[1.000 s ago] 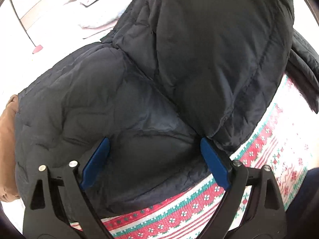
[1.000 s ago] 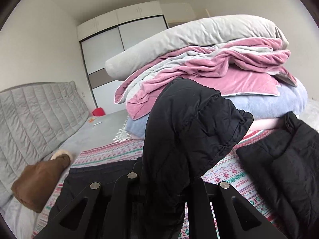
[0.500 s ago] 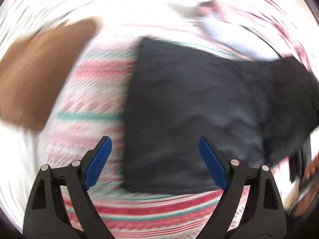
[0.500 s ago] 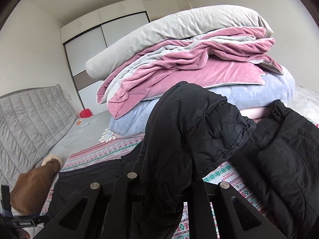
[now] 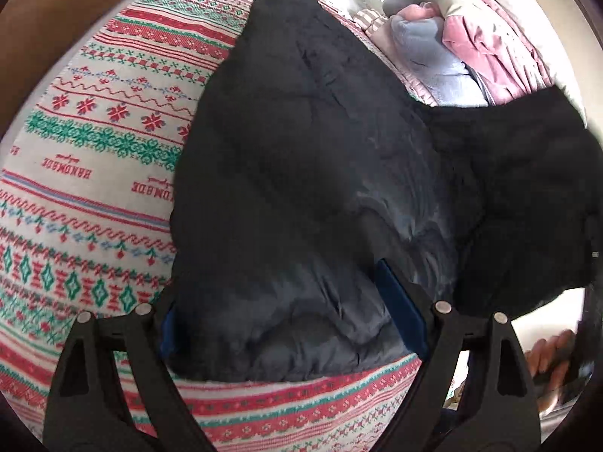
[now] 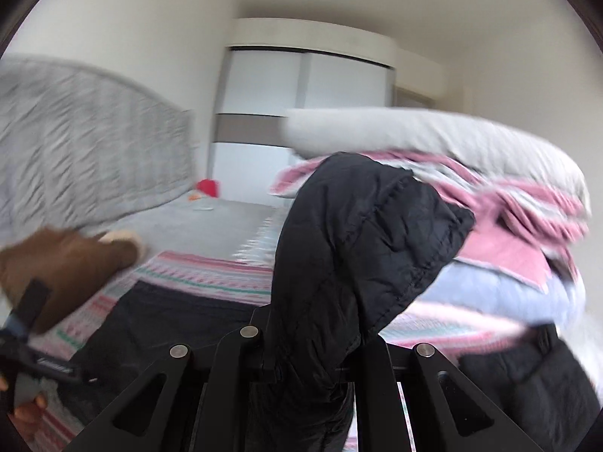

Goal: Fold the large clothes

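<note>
A large black puffer jacket (image 5: 301,173) lies on a red, green and white patterned blanket (image 5: 94,120). My left gripper (image 5: 279,312) is open, its blue pads either side of the jacket's near hem. My right gripper (image 6: 301,354) is shut on a fold of the same jacket (image 6: 358,248) and holds it up above the bed. The rest of the jacket (image 6: 169,324) lies flat below it.
A stack of folded pink, grey and pale blue bedding (image 6: 490,196) sits at the far right of the bed, also in the left wrist view (image 5: 471,26). A brown cushion (image 6: 64,263) lies at left, by a grey quilted headboard (image 6: 83,143). A white wardrobe (image 6: 301,86) stands behind.
The left gripper has swung round and dropped to the jacket's near hem. The right gripper has turned left, still holding its fold of jacket up.
</note>
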A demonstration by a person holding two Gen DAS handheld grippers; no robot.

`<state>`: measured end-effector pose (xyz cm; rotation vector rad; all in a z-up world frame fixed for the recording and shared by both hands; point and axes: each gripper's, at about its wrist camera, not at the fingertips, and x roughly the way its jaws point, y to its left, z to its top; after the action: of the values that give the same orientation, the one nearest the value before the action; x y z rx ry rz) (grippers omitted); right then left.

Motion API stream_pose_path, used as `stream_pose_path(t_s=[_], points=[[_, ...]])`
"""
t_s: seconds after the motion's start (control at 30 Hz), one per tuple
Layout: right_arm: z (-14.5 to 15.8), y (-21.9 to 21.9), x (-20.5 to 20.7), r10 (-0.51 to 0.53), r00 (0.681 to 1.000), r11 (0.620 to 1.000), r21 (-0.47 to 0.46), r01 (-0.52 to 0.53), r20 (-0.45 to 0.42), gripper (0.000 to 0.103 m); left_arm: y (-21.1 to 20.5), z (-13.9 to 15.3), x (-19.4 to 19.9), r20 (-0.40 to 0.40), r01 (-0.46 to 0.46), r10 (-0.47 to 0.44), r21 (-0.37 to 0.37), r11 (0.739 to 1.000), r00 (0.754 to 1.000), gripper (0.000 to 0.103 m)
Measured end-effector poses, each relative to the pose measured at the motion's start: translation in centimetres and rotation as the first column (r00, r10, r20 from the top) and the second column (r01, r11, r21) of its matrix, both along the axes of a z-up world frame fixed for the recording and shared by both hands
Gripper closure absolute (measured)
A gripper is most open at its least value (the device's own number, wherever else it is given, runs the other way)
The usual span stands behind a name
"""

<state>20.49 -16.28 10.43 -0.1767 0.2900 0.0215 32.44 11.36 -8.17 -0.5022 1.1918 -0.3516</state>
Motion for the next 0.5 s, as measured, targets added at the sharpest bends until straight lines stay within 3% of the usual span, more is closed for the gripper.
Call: stream_pose_path(t_s=[0.07, 0.13, 0.27, 0.37, 0.5], points=[[-0.8, 3.9, 0.2, 0.092, 0.996, 0.992, -0.082, -0.093, -0.017, 0.089, 0.6, 0.0, 0.3, -0.011, -0.008, 0.008, -0.061, 0.998, 1.0, 0.015], [-3.0, 9.1, 0.4, 0.209, 0.975, 0.956, -0.195, -0.22, -0.077, 0.089, 2.1, 0.3, 0.3, -0.025, -0.033, 0.029, -0.153, 0.988, 0.999, 0.015], [-7.2, 14.2, 0.7, 0.288, 0.943, 0.889, -0.319, -0.328, -0.166, 0.089, 6.9, 1.6, -0.2, -0.014, -0.149, 0.152, -0.289, 0.946, 0.988, 0.015], [-9.7, 16.8, 0.5, 0.299, 0.935, 0.848, -0.395, -0.352, -0.191, 0.089, 10.4, 2.3, -0.7, 0.001, -0.24, 0.253, -0.313, 0.919, 0.968, 0.015], [-12.2, 18.5, 0.3, 0.314, 0.924, 0.788, -0.483, -0.381, -0.217, 0.085, 11.5, 1.8, -0.8, -0.035, -0.261, 0.265, -0.333, 0.906, 0.964, 0.015]])
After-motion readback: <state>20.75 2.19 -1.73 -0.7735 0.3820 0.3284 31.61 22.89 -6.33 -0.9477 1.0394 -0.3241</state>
